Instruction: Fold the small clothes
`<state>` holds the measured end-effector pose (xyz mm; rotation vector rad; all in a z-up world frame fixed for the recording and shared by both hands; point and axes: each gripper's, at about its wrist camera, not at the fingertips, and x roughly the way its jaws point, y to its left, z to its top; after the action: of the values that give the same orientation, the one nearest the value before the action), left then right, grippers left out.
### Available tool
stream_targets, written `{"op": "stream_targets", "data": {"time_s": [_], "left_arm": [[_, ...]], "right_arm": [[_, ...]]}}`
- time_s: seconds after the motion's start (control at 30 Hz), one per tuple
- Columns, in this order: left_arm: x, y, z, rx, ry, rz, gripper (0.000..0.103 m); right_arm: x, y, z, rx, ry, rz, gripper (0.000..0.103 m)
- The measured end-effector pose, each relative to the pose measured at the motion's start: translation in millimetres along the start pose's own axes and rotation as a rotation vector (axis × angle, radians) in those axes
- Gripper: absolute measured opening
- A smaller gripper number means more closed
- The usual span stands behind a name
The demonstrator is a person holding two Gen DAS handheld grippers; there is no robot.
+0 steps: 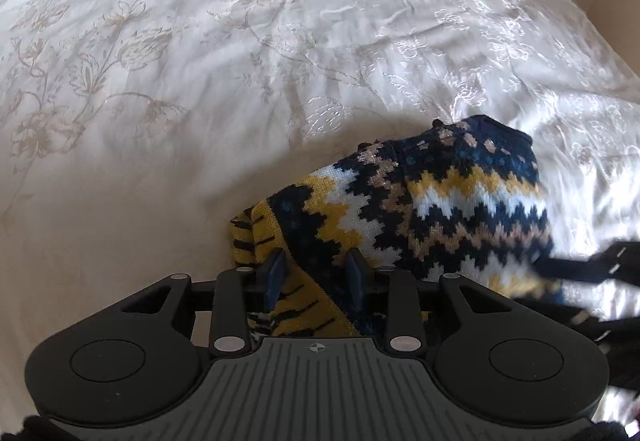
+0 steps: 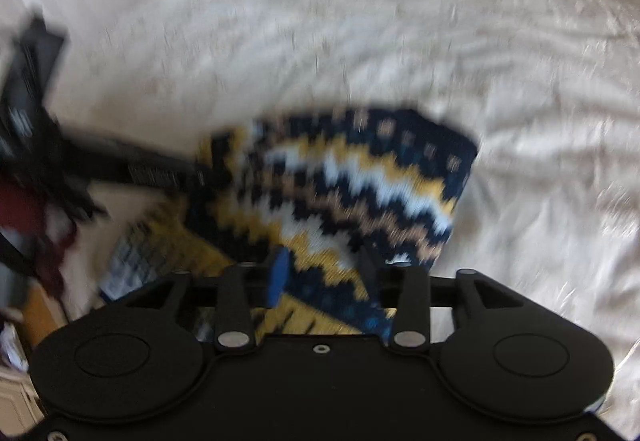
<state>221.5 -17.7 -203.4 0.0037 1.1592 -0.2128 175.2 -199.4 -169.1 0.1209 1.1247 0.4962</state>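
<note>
1. Two grippers work over one knitted sweater (image 1: 448, 201) patterned in navy, yellow, white and tan zigzags, which lies bunched on a bed (image 1: 200, 81) covered with a white floral bedspread.
2. We see the left gripper (image 1: 316, 279) pointing steeply down, its blue pads (image 1: 274, 273) part-way apart with a yellow-and-black striped fold of the sweater between them; we cannot tell whether the pads press on the cloth.
3. Ahead and to the right of the left gripper, the main body of the sweater rises in a hump.
4. We see the right gripper (image 2: 322, 275) in a blurred view, its fingers spread with the sweater's edge lying between them and gaps showing beside the pads, so it is not clamped.
5. The left gripper's black arm reaches in from the left of the right gripper.
</note>
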Motion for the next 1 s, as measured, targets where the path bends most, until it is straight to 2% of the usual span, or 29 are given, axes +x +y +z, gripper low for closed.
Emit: {"op": "stream_targets", "data": {"time_s": [0.13,0.2,0.3,0.33,0.37,0.4,0.47,0.57,0.67,0.87,1.0], "left_arm": [[4,-4,5,0.009,0.02,0.022,0.037],[5,-5,7,0.007,0.025,0.033,0.044],[6,-9,8,0.007,0.026,0.049,0.049],[6,-10,8,0.01,0.025,0.054,0.051],[6,-12,8,0.013,0.021,0.064,0.061],[6,-13,8,0.015,0.021,0.091,0.082],[8,-9,7,-0.006,0.028,0.129,0.093],[6,1,5,-0.062,0.023,0.092,0.092],[-5,5,1,-0.075,-0.008,0.088,0.092],[-48,11,-10,-0.145,-0.086,0.066,0.092],[-74,6,-16,-0.136,-0.101,0.063,0.092]], "right_arm": [[13,3,-2,-0.017,0.008,-0.026,0.054],[13,3,2,-0.005,0.012,-0.02,0.057],[15,6,4,-0.003,0.019,0.007,0.071],[16,8,4,-0.007,0.021,0.018,0.079],[17,11,4,-0.012,0.023,0.025,0.086],[18,13,3,-0.018,0.025,0.027,0.089],[21,18,3,-0.026,0.033,0.032,0.099],[22,23,3,-0.04,0.04,0.027,0.102],[18,23,4,-0.038,0.027,0.039,0.102],[-15,16,10,0.02,-0.061,0.024,0.102],[-43,16,11,0.055,-0.117,-0.026,0.102]]}}
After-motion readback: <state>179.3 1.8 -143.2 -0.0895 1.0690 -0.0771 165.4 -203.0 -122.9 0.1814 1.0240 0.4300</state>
